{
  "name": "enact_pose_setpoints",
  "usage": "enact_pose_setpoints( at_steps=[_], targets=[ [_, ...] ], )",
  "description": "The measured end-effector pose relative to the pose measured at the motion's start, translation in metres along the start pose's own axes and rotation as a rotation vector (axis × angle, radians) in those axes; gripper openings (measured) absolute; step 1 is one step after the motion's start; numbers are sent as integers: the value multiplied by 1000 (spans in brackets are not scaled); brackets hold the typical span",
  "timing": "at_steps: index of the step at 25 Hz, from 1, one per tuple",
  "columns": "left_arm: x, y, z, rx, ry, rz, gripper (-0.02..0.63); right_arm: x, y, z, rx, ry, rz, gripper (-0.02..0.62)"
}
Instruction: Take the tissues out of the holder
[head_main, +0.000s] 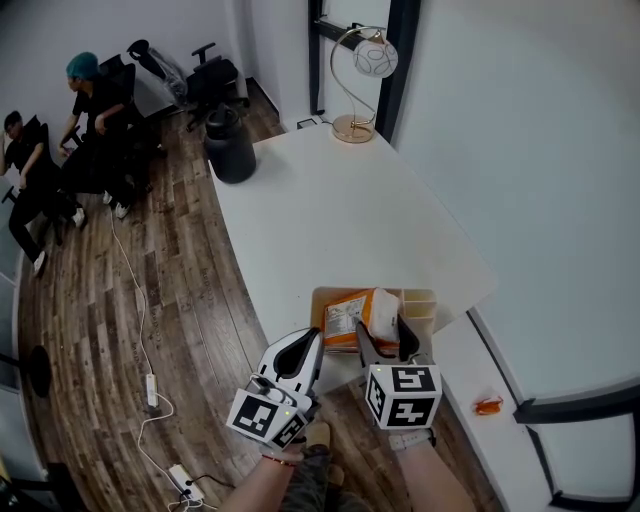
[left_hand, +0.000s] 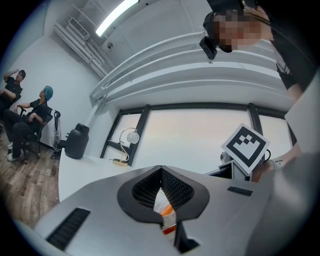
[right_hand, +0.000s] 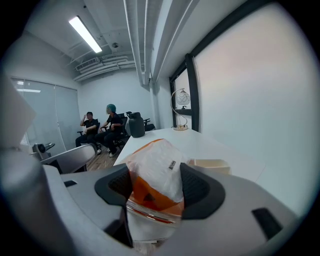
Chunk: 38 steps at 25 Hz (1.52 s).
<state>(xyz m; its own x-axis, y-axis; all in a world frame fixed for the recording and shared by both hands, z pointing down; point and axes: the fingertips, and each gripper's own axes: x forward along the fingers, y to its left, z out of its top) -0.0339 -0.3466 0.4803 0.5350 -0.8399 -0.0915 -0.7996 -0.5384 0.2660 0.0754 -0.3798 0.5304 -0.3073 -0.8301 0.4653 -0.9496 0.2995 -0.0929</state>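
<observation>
Grip: my right gripper (right_hand: 155, 186) pinches tissue pack (right_hand: 161, 162).
Risk: slack wrapper slips; holder (right_hand: 215, 164), three o'clock, drags along.
Left gripper (left_hand: 161, 171): jaws pressed together.

floor: you're looking down at wood planks (head_main: 90, 330), power strip (head_main: 151, 389) lying there
desk: white table (head_main: 330, 220) carrying gold-based lamp (head_main: 358, 75)
back: two people (head_main: 95, 105) sitting by office chairs (head_main: 212, 72)
ceiling: strip light (right_hand: 85, 34) glowing

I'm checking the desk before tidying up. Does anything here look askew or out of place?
The tissue pack stands tilted and crumpled at the holder, squeezed between the right tool's pads. A small orange item lies alone on the ledge right of the table, too small to identify.
</observation>
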Motion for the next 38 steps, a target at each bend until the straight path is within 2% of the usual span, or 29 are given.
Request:
enact_pose_setpoints(
  at_steps=[15, 38],
  targets=[
    [-2, -18, 1, 15, 16, -59, 5, -34, -5, 38, -5, -97, 5, 278],
    [-2, -43, 34, 27, -5, -139, 5, -85, 3, 85, -52, -194, -22, 278]
  ],
)
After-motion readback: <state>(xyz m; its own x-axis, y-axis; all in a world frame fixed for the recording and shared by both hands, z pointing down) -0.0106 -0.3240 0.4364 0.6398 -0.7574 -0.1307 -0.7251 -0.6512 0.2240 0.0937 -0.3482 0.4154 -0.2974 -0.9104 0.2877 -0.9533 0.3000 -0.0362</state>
